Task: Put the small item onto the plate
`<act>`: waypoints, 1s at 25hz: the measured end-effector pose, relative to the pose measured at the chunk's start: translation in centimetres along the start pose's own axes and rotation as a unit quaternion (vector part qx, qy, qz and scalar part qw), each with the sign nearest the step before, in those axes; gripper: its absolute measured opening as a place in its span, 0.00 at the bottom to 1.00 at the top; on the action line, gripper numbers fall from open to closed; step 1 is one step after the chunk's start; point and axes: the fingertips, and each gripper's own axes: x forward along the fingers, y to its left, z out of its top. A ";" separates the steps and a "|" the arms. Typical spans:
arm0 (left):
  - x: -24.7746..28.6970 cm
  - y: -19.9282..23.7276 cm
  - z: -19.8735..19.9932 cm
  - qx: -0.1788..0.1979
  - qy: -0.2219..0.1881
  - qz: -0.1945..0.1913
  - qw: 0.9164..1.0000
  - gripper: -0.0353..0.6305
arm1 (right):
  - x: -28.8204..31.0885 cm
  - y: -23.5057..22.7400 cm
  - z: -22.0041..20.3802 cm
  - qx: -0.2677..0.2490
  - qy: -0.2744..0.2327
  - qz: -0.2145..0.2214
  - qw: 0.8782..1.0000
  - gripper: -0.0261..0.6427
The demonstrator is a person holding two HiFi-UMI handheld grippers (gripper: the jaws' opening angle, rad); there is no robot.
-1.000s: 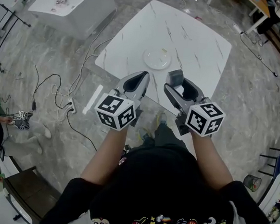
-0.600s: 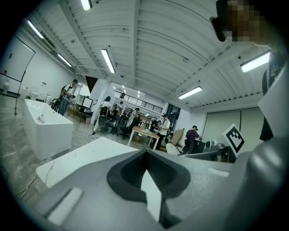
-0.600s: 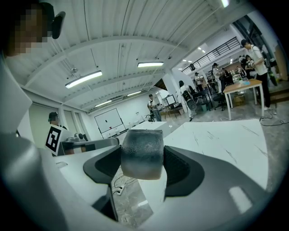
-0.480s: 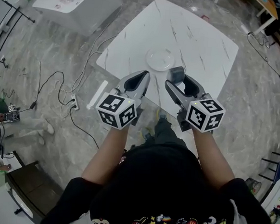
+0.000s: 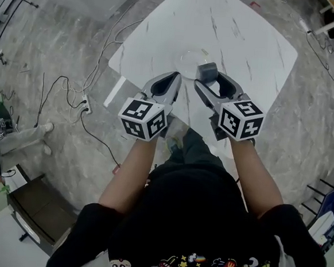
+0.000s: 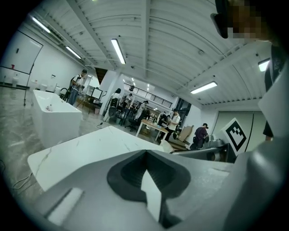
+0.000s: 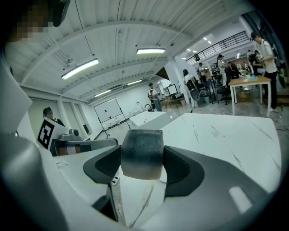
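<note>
Jaws of the right gripper [image 5: 207, 77] pinch the small grey block [image 7: 141, 153], now carried forward to the plate [image 5: 188, 59]; left gripper [image 5: 172, 81] pressed together, empty; release looks near.

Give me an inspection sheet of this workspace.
Surface: white marbled table, only the plate on it.
Job's things: pale plate on the table; grey block held in the air, not yet on the plate.
Clutter: nothing seen on the table.
Grippers: left tool shut, empty; right tool shut on the grey block.
Cables: loose cables on the floor left of the table.
Surroundings: white counter; people at distant desks.
</note>
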 end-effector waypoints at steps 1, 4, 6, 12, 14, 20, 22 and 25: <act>0.6 0.5 -0.2 -0.003 0.004 0.002 1.000 0.05 | 0.8 -0.4 -0.1 -0.002 0.006 0.000 1.000 0.52; 2.1 2.2 -1.3 -0.017 0.016 0.014 1.000 0.05 | 3.2 -1.9 -0.6 -0.012 0.029 -0.002 1.000 0.52; 3.2 3.5 -2.6 -0.029 0.028 0.025 0.999 0.05 | 4.9 -3.3 -1.6 -0.023 0.049 -0.008 0.999 0.52; 5.8 7.5 -5.4 -0.051 0.053 0.049 0.996 0.05 | 10.2 -7.3 -4.3 -0.027 0.098 -0.028 0.994 0.51; 6.2 8.2 -5.4 -0.054 0.053 0.053 0.996 0.05 | 11.6 -8.1 -5.0 -0.031 0.115 -0.033 0.992 0.51; 6.8 9.9 -5.7 -0.059 0.053 0.063 0.995 0.05 | 14.2 -9.6 -6.5 -0.049 0.156 -0.046 0.985 0.51; 7.1 10.3 -6.0 -0.060 0.056 0.063 0.995 0.05 | 14.8 -9.6 -6.8 -0.054 0.165 -0.049 0.984 0.51; 7.5 10.8 -6.7 -0.061 0.069 0.069 0.993 0.05 | 15.6 -9.6 -7.4 -0.063 0.180 -0.051 0.980 0.51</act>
